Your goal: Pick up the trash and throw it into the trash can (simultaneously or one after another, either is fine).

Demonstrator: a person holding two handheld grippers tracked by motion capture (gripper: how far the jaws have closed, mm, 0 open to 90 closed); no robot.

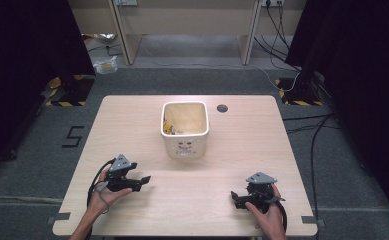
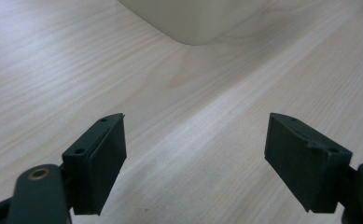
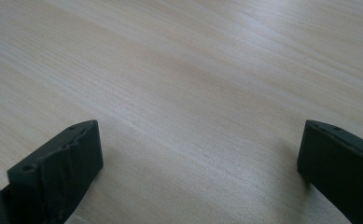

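Observation:
A cream square bin (image 1: 184, 130) with a small face on its front stands at the middle of the wooden table (image 1: 132, 115), with yellowish scraps inside. My left gripper (image 1: 143, 181) rests low at the front left, open, its jaws pointing right toward the bin's base (image 2: 198, 21). In the left gripper view the left gripper (image 2: 195, 158) has bare wood between its jaws. My right gripper (image 1: 234, 197) sits at the front right, open, pointing left. Seen in the right gripper view, the right gripper (image 3: 200, 168) holds nothing over the wood.
A round cable hole (image 1: 222, 108) lies in the table behind the bin on the right. Beyond the table are grey floor, desk legs (image 1: 124, 35), loose cables (image 1: 282, 30) and dark curtains (image 1: 367, 75) on both sides.

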